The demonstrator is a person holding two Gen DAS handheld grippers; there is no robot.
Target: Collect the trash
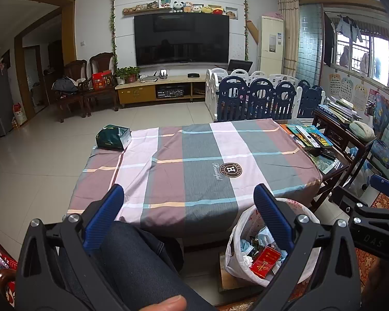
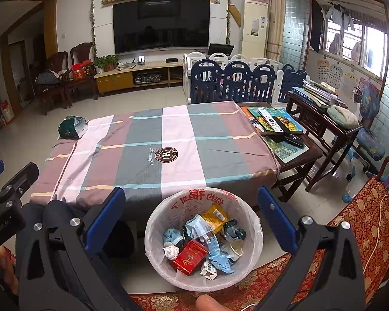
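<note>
A round bin (image 2: 254, 223) lined with a white plastic bag stands on the floor at the table's near edge, with several pieces of trash inside: a red box (image 2: 189, 256), a yellow wrapper (image 2: 215, 217), crumpled paper. My right gripper (image 2: 192, 202) hangs open above the bin with nothing between its fingers. My left gripper (image 1: 189, 197) is open too, empty, over the person's dark-trousered leg (image 1: 132, 259) to the left of the bin (image 1: 237, 243). A green tissue box (image 1: 113, 138) lies on the far left corner of the plaid-covered table (image 1: 194, 160).
Books and remote controls (image 2: 275, 121) cover a dark side table to the right. A red patterned seat cushion (image 2: 363, 220) lies at the near right. Blue and white playpen panels (image 2: 233, 83) stand behind the table; a TV cabinet lines the far wall.
</note>
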